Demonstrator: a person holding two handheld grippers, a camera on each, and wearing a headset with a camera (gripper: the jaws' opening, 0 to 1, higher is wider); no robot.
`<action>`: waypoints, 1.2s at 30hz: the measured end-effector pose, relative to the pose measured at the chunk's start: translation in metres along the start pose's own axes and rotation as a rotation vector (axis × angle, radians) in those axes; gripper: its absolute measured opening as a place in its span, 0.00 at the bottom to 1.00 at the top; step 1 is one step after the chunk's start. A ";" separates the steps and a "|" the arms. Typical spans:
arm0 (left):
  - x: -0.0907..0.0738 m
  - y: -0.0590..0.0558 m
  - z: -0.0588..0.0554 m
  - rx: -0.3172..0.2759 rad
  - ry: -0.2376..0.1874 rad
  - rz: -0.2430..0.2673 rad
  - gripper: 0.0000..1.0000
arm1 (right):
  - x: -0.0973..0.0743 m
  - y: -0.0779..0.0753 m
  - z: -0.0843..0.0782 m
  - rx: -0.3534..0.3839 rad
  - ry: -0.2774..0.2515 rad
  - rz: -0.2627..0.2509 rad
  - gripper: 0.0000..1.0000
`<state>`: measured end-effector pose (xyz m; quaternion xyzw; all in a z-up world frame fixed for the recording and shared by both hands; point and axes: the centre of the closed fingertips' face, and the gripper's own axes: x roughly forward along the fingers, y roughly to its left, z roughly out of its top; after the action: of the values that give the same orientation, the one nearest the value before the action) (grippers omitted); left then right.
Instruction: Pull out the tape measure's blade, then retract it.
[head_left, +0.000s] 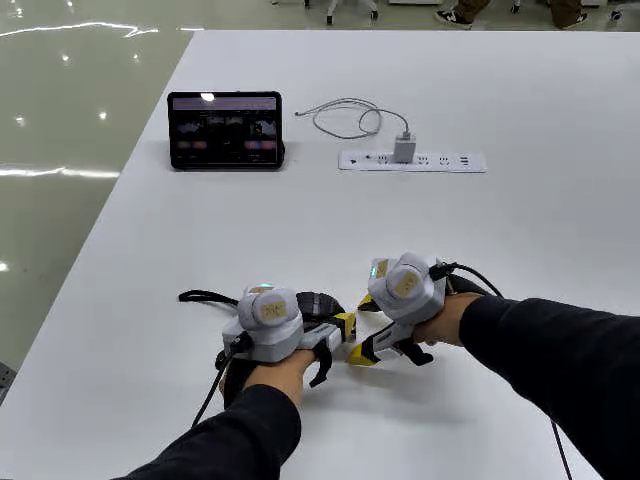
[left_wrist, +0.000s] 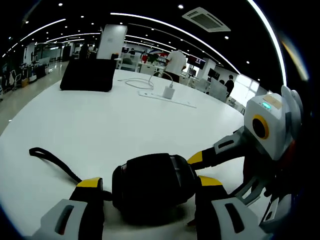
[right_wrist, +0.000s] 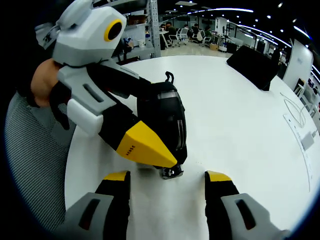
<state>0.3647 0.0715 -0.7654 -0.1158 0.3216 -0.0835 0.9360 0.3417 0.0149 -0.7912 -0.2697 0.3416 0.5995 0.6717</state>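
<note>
**Item 1, left gripper** (left_wrist: 150, 183). Low centre of the left gripper view. Its yellow-tipped jaws are clamped on either flank of the tape measure, presumably to anchor the case while the blade is drawn.

**Item 2, tape measure** (right_wrist: 167, 122). Black case, resting on the white table (head_left: 500, 230) at lower centre of the head view, held between the left gripper's jaws. The blade appears fully wound in. The metal end hook (right_wrist: 170, 173) sits at the case mouth, facing the other gripper.

**Item 3, right gripper** (right_wrist: 167, 180). Bottom of the right gripper view. Its jaws stand apart, one to each side of the end hook and not touching it. It looks lined up to pinch the hook, so the pull seems not yet begun.

**Item 4, wrist strap** (left_wrist: 50, 159). A black loop trailing from the case toward the left of the frame, slack on the table.

**Item 5, power strip** (head_left: 412, 160). Upper centre of the head view, well apart from the work. It carries a white charger (head_left: 404, 148) with a looped cable (head_left: 345, 118).

**Item 6, tablet** (head_left: 225, 128). Upper left of the head view, propped upright, screen facing the person.
</note>
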 end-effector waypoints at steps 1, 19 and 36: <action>0.000 0.000 0.000 -0.001 0.001 0.001 0.71 | 0.000 0.000 0.001 0.006 -0.003 -0.001 0.61; -0.007 0.010 -0.006 0.033 0.018 0.031 0.98 | -0.005 0.012 0.003 0.065 -0.001 0.008 0.92; -0.027 0.020 -0.010 0.297 0.025 -0.051 1.00 | -0.023 0.016 0.006 0.127 -0.089 -0.047 1.00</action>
<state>0.3393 0.0956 -0.7626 0.0169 0.3144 -0.1556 0.9363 0.3258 0.0077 -0.7686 -0.2077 0.3422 0.5720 0.7159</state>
